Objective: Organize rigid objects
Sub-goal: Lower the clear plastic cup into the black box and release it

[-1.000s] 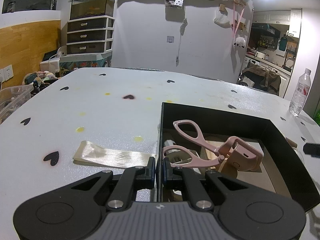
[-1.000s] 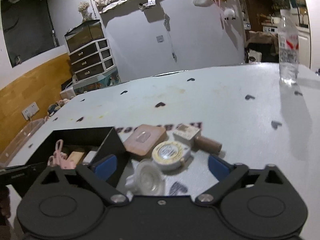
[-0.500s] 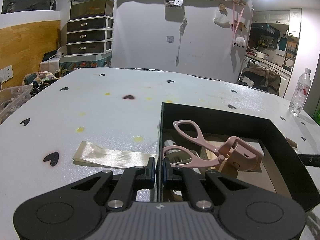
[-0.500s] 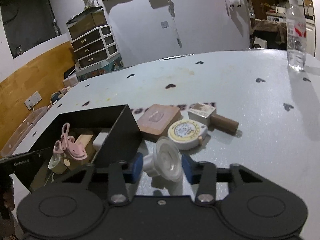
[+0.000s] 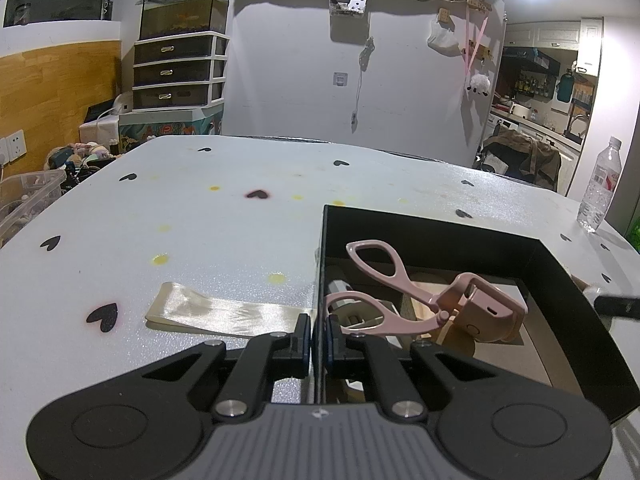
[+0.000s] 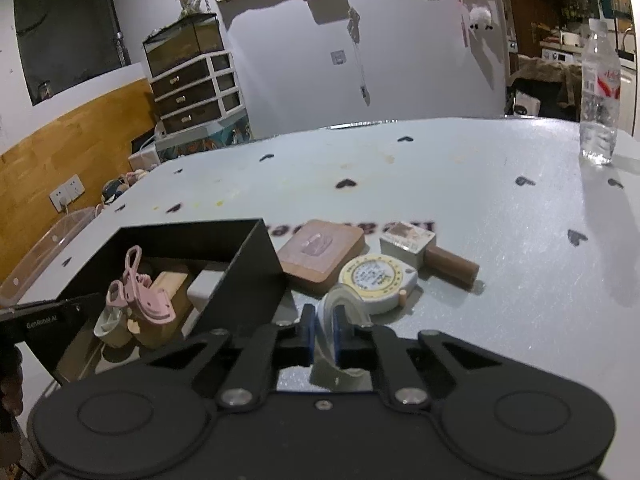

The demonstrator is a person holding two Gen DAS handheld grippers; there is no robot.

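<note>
Between your right gripper's (image 6: pixel 324 334) pads sits a clear plastic suction cup (image 6: pixel 340 310), pinched on edge. Just beyond it lie a round yellow-and-white tape measure (image 6: pixel 376 280), a wooden square block (image 6: pixel 322 254) and a wooden-handled stamp (image 6: pixel 428 250) — the black box (image 6: pixel 240 276) to its left holds a pink eyelash curler (image 6: pixel 140 288).

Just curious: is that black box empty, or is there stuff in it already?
Not empty. The black box already holds pink scissors atop wooden pieces.

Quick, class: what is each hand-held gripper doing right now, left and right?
Left hand-held gripper: shut on the black box, gripping its wall.
Right hand-held gripper: shut on the clear plastic piece.
</note>
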